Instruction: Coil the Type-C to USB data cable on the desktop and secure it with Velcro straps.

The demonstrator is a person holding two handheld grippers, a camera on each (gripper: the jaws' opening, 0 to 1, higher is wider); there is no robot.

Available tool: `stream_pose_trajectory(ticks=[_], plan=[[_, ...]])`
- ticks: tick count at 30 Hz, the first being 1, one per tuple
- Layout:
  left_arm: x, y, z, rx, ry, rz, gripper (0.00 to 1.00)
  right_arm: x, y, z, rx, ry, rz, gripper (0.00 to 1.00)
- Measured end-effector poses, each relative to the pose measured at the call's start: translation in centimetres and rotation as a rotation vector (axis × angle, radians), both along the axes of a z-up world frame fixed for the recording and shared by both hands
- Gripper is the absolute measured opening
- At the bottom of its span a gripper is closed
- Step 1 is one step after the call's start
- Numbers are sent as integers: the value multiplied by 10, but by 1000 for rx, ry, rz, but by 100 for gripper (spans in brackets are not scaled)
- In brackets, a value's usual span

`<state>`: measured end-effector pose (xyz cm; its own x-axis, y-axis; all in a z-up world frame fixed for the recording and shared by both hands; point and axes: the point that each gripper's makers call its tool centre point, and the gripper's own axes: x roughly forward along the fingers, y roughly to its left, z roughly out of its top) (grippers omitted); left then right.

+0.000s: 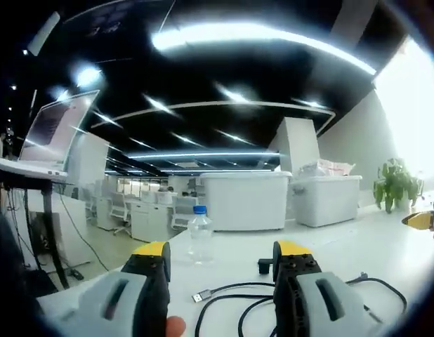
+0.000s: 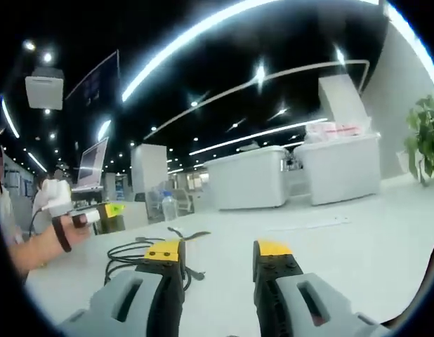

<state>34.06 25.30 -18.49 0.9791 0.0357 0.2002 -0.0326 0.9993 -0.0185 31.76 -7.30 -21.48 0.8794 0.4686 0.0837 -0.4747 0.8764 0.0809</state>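
The black data cable (image 1: 239, 286) lies loose on the white desk (image 1: 357, 246), just beyond my left gripper (image 1: 221, 258), whose jaws stand open and empty. Its silver USB plug (image 1: 201, 295) points left between the jaws. A small black piece (image 1: 265, 266), perhaps the Velcro strap, lies by the right jaw. In the right gripper view the cable (image 2: 127, 251) lies in loose loops left of my right gripper (image 2: 218, 251), which is open with nothing in it. The left gripper (image 2: 108, 212) shows there in a person's hand (image 2: 59, 226). The right gripper's yellow tip (image 1: 421, 220) shows at the far right.
A clear water bottle (image 1: 200, 235) stands on the desk behind the cable, also seen as the bottle (image 2: 169, 206) at the far left. A laptop (image 1: 59, 130) sits on a stand to the left. White bins (image 1: 245, 200) and a plant (image 1: 396, 184) stand beyond the desk.
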Motion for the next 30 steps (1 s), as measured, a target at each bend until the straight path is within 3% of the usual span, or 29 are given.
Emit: stream_pose_trajectory(ticks=[3,7,13,17,21,23,26,30], plan=[[-3,5,2,-3,-9,18,59,0,19,5,-18,-6,30,38],[-4,12,3,-21,-12,36,59,0,52,9,66,33,124,37],[-6,12,6,-36,-24,30,59,-2,116,-12,151,173,278,37],[-8,13,9,-24,-34,38,59,3,145,-28,119,193,304,37],[-10,15,12,-48,-42,33,59,8,143,-39,82,214,272,37],[-9,13,12,-53,-42,28,59,9,136,-34,72,187,260,37],[-9,8,12,-50,-43,14,59,8,114,-22,45,130,222,37],[-12,2,13,-47,-47,-1,59,5,74,-19,-2,93,154,37]])
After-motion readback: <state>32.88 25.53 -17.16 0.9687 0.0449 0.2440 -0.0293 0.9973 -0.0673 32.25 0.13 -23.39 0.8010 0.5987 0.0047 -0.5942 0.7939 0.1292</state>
